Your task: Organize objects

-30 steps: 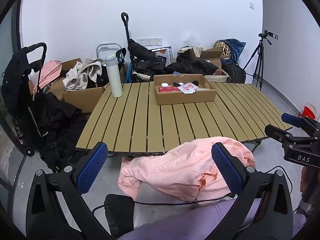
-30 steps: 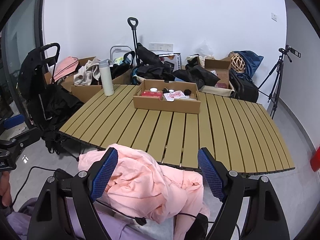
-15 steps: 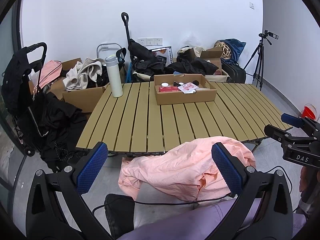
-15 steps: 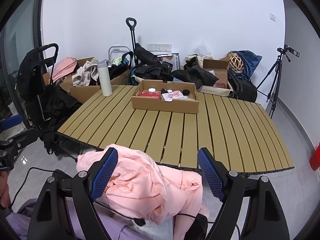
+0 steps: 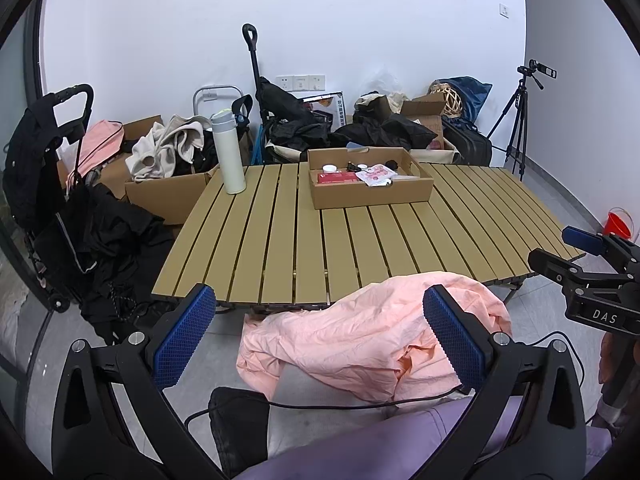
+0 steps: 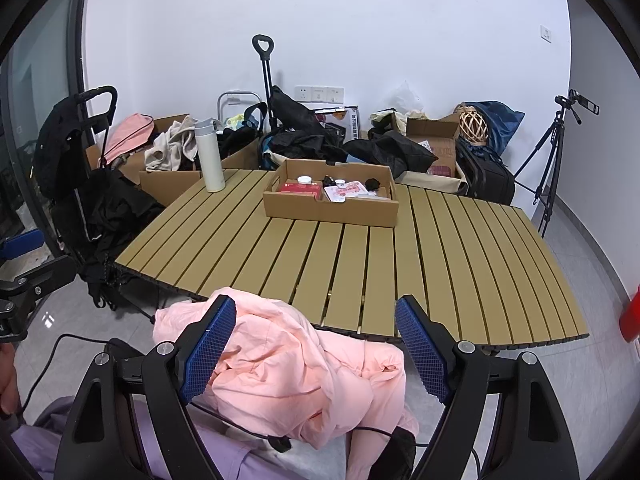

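A crumpled pink garment [image 5: 360, 340] lies on the person's lap in front of the slatted table [image 5: 360, 240]. My left gripper [image 5: 318, 338] hangs open above it, blue pads wide apart, nothing between them. My right gripper [image 6: 316, 350] is open too, over the same pink garment [image 6: 288, 376]. On the table [image 6: 400, 260] stand a white bottle [image 5: 228, 152] and a shallow cardboard box [image 5: 368, 184] holding small items. From the right wrist the bottle [image 6: 209, 156] and box [image 6: 330, 196] show at the far side. The right gripper's body [image 5: 592, 280] shows at the right edge of the left view.
Behind the table are cardboard boxes with clothes [image 5: 168, 148], black bags [image 5: 380, 132] and a trolley handle [image 5: 252, 52]. A black stroller [image 5: 48, 184] draped in dark clothing stands left. A tripod [image 5: 520, 120] and a red bucket [image 5: 618, 222] are at the right. A black cable [image 5: 320, 404] crosses the lap.
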`<state>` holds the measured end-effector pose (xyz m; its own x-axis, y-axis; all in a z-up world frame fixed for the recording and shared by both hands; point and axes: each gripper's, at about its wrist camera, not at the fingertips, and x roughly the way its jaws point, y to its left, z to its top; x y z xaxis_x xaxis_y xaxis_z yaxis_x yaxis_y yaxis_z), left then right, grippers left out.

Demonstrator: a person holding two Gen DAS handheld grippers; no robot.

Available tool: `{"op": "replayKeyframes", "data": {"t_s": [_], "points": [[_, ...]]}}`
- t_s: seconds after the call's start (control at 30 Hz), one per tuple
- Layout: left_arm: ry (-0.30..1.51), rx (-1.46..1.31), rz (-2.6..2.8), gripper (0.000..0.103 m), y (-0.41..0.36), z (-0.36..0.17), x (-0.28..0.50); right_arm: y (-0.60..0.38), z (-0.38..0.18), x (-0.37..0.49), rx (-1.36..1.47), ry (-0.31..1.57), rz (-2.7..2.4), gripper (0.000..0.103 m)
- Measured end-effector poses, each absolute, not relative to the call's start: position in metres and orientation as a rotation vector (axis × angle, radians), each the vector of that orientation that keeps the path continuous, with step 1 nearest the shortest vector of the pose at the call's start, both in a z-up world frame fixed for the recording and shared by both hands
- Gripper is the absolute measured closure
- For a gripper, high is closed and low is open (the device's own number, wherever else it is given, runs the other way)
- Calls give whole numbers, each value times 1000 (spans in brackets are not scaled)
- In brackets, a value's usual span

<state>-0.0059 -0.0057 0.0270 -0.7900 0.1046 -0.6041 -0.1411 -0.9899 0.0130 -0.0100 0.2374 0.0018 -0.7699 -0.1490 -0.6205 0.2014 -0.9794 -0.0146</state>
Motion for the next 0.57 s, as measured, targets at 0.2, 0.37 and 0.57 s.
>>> {"op": "replayKeyframes", "data": {"t_s": [0.2, 0.37, 0.57], "points": [[87, -960, 2854, 0, -6, 27, -6, 238, 2, -10, 966, 109, -2793, 18], [89, -998, 2815, 0, -4, 24, -6, 238, 0, -12, 979, 107, -2787, 18], [87, -1051, 2782, 0, -6, 11, -16, 238, -8, -17, 1009, 106, -2775, 18]]}}
